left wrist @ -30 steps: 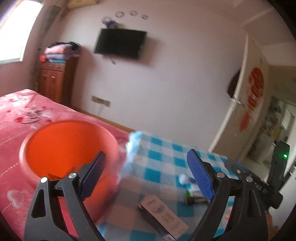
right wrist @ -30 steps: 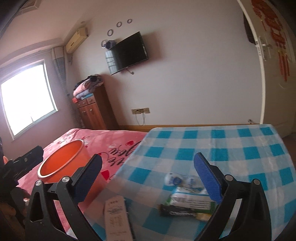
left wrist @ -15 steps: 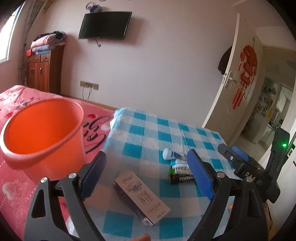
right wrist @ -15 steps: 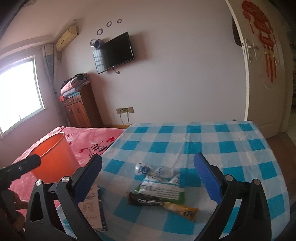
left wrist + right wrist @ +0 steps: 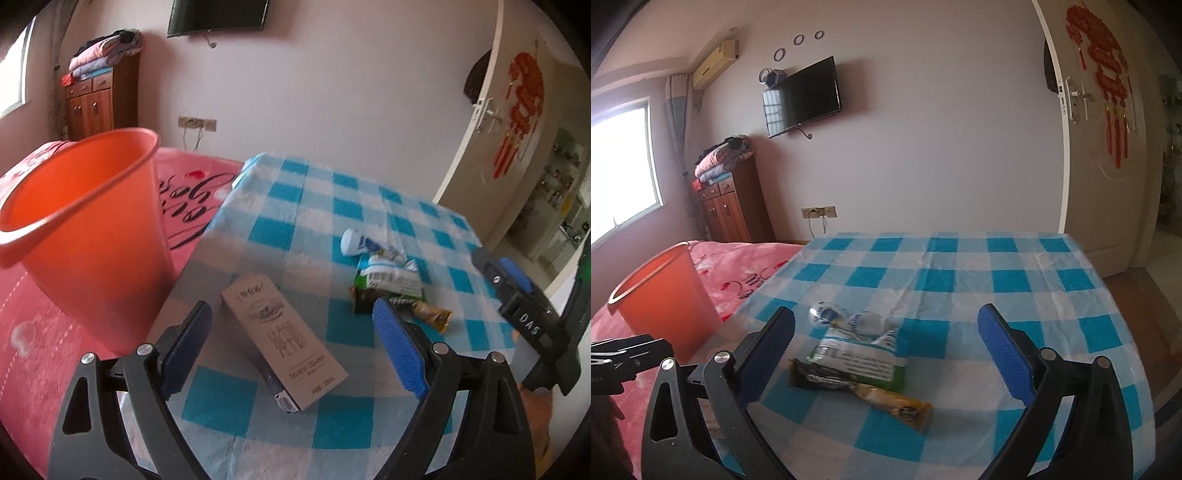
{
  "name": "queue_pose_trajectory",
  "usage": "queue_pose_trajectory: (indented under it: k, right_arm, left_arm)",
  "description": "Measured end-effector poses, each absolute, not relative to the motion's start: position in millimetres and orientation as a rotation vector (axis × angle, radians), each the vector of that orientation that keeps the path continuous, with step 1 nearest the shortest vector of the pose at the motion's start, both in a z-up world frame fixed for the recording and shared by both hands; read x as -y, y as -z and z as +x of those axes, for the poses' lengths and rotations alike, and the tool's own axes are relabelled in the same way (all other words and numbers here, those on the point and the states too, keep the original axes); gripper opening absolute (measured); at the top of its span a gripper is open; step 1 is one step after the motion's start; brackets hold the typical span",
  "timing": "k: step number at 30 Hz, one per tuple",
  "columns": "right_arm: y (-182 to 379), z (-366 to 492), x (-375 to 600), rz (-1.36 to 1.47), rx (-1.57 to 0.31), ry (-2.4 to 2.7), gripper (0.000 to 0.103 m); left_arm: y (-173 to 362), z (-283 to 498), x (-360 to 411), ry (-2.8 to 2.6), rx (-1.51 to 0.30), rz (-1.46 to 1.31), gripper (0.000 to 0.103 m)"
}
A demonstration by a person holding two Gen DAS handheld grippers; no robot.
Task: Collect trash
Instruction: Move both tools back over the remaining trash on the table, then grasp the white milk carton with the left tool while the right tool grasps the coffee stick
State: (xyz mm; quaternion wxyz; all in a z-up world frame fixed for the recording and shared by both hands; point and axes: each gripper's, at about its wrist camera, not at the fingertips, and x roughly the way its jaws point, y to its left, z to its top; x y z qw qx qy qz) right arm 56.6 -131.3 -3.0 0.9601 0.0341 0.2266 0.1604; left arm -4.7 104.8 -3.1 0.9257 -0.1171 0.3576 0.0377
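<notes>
Left to right. Orange bucket (image 5: 85,221) stands on the pink bedspread (image 5: 33,325), just beside the left edge of the blue-checked tablecloth (image 5: 295,229). Looks empty from what the rim shows, so collection likely hasn't started.

Left gripper (image 5: 291,347): tongs spread wide, holding nothing, hovering over the grey carton (image 5: 284,332), which lies flat near the cloth's front-left corner, long axis diagonal.

Further right, a cluster: small squeezed white tube (image 5: 356,242) at the back, green-white wrapper (image 5: 860,360) in front of it, dark-and-gold snack bar wrapper (image 5: 860,393) nearest, tucked partly under the green one. All three touch or overlap.

Right gripper (image 5: 886,354): tongs also spread, empty, lined up over that cluster.

Risks, as I read it:
- Carton is flat and wide; closing across its face will slip. Needs the narrow sides, else it skids off the cloth edge.
- Overlapping wrappers: a pinch may lift two, drop one mid-carry, or snag the cloth and drag everything.
- Thin foil lies flush; fingertips may close on nothing.
- Bucket sits on soft bedding; a bump on the rim could tip it.
- Both grippers work close together; collision possible if they move at once.
</notes>
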Motion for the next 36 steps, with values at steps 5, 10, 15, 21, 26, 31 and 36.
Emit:
queue_pose_trajectory:
  k: [5,10,15,21,26,31,36]
  right_arm:
    - [9.3,60.8,139.3,0.049,-0.458,-0.289,0.098]
    - [17.6,68.4,147.1,0.044,-0.478,-0.264,0.098]
    - [22.3,76.4,155.1,0.035,-0.493,-0.237,0.098]
    - [32.2,92.8,165.8,0.06,-0.559,-0.25,0.098]
    - [45.7,111.5,179.0,0.147,-0.657,-0.324,0.098]
    - [60.5,127.8,183.7,0.267,-0.755,-0.434,0.098]
    - [64.1,132.9,175.4,0.302,-0.788,-0.512,0.098]
  left_arm:
    - [16.1,-1.7,-101.2,-0.113,-0.788,-0.257,0.089]
    - [27.6,3.3,-100.0,-0.129,-0.829,-0.283,0.089]
    - [41.3,11.1,-100.1,-0.139,-0.877,-0.328,0.089]
    - [58.4,23.9,-100.2,-0.158,-0.932,-0.382,0.089]
    - [70.9,33.3,-100.5,-0.182,-0.968,-0.405,0.089]
    - [76.7,41.5,-100.5,-0.208,-0.981,-0.401,0.081]
    - [76.7,49.6,-102.3,-0.234,-0.978,-0.394,0.076]
